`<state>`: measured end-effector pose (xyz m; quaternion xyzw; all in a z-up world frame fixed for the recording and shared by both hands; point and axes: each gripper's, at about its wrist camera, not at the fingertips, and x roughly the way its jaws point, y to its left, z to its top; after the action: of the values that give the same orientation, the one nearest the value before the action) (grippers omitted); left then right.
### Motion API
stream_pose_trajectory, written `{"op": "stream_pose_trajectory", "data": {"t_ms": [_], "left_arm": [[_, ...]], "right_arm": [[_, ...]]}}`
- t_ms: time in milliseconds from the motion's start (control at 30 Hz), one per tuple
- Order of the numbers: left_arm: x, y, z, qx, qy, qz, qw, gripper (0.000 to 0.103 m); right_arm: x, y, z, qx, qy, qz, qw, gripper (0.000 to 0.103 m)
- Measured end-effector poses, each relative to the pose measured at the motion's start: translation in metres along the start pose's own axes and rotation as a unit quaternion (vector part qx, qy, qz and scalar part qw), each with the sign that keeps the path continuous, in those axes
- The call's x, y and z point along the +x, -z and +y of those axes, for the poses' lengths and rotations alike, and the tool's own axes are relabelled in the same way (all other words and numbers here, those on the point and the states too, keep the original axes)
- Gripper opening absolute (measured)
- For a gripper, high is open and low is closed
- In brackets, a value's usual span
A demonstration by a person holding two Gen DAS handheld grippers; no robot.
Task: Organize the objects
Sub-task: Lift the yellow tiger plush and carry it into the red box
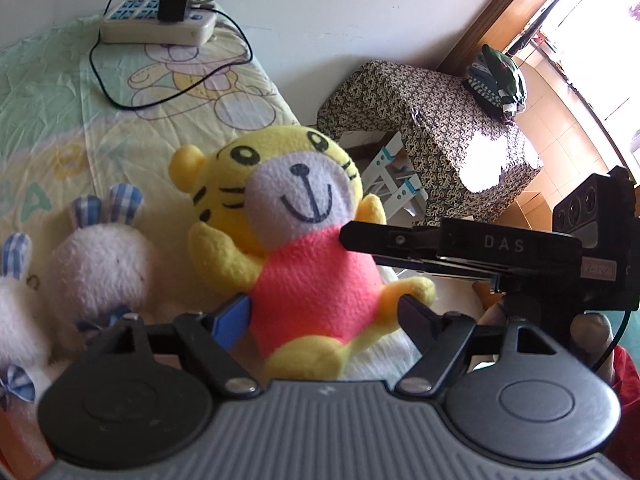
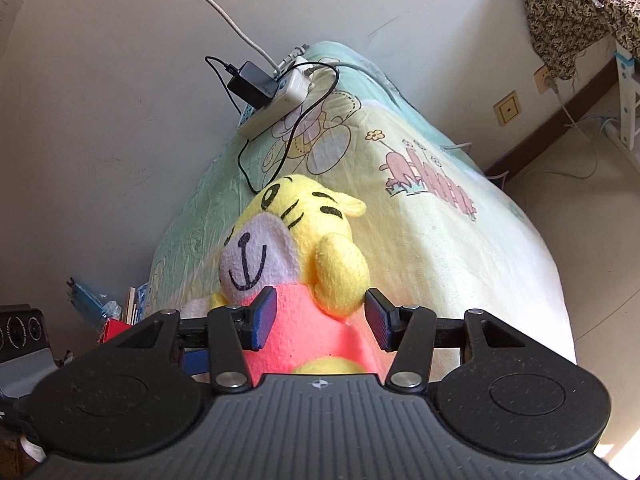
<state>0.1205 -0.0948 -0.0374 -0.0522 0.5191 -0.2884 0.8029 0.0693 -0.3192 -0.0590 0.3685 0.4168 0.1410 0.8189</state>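
A yellow tiger plush in a pink shirt (image 1: 308,240) sits upright on the bed. My left gripper (image 1: 324,316) is shut on the tiger plush at its pink body, one finger on each side. My right gripper (image 2: 320,320) straddles the same tiger plush (image 2: 296,248) from the other side, its fingers pressed on the pink body just below the raised arm. In the left wrist view my right gripper's finger (image 1: 400,240) reaches in from the right and touches the plush's shoulder. A white rabbit plush with blue checked ears (image 1: 100,260) lies to the left of the tiger.
A power strip with a black charger (image 1: 160,20) and cables sits at the bed's far end by the wall. A patterned cloth-covered table (image 1: 432,120) stands right of the bed, over a white stool. The bed's edge (image 2: 540,280) drops to the floor on the right.
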Motion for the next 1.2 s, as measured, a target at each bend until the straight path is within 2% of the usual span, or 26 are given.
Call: {"op": "stream_pose_trajectory", "data": {"t_ms": [233, 400, 467, 700, 867, 1200], "left_arm": [[0.01, 0.0, 0.013, -0.014, -0.001, 0.008, 0.9999, 0.078], [-0.001, 0.005, 0.018, -0.019, 0.003, -0.004, 0.9998, 0.07], [-0.011, 0.008, 0.016, -0.018, 0.006, -0.013, 0.9997, 0.07], [-0.066, 0.023, -0.001, 0.008, 0.025, -0.061, 0.9978, 0.069], [-0.109, 0.04, -0.003, 0.033, 0.034, -0.094, 0.9944, 0.068], [-0.214, 0.088, 0.046, 0.067, 0.039, -0.14, 0.9871, 0.068]], "right_arm": [[0.02, 0.0, 0.008, 0.006, -0.035, 0.029, 0.999, 0.055], [0.014, 0.007, 0.026, -0.024, -0.031, 0.02, 0.999, 0.042], [0.006, 0.009, 0.035, -0.03, -0.03, 0.015, 0.999, 0.04], [-0.038, 0.023, 0.083, -0.077, -0.024, -0.015, 0.997, 0.037], [-0.056, 0.047, 0.118, -0.103, -0.017, -0.04, 0.994, 0.037], [-0.047, 0.117, 0.202, -0.114, -0.041, -0.081, 0.989, 0.037]]}}
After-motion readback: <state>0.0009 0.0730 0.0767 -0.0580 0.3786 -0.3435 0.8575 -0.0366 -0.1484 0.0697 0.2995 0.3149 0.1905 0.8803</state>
